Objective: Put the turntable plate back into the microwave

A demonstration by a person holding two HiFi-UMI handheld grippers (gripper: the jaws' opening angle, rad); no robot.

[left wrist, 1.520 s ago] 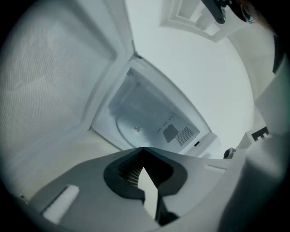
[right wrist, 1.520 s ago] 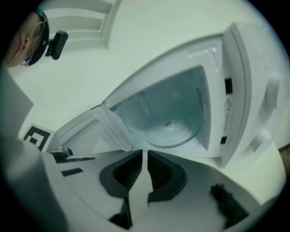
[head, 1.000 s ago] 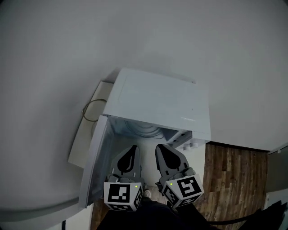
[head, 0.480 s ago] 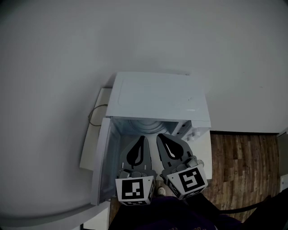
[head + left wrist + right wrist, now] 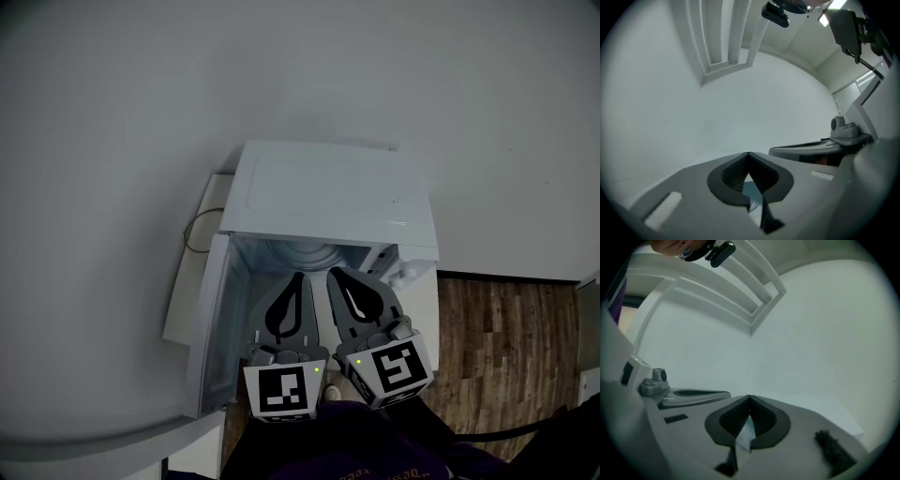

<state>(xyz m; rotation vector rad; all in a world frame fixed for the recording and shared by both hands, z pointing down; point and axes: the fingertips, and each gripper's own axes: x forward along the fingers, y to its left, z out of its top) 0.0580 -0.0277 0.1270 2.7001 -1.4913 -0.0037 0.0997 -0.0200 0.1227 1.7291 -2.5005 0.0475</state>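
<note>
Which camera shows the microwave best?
The head view: it shows the whole white microwave from above, its door swung open at picture left. The two gripper views show mostly pale surfaces beyond their jaws; no microwave can be made out there.

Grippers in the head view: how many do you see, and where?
2. The left gripper and the right gripper, side by side at the open microwave's mouth, both shut. None looks hidden.

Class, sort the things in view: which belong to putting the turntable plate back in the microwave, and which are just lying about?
Job: microwave, open door, round plate inside it, left gripper, right gripper, both shut and empty.
Lying about: looped cable beside the microwave, wooden floor.
</note>
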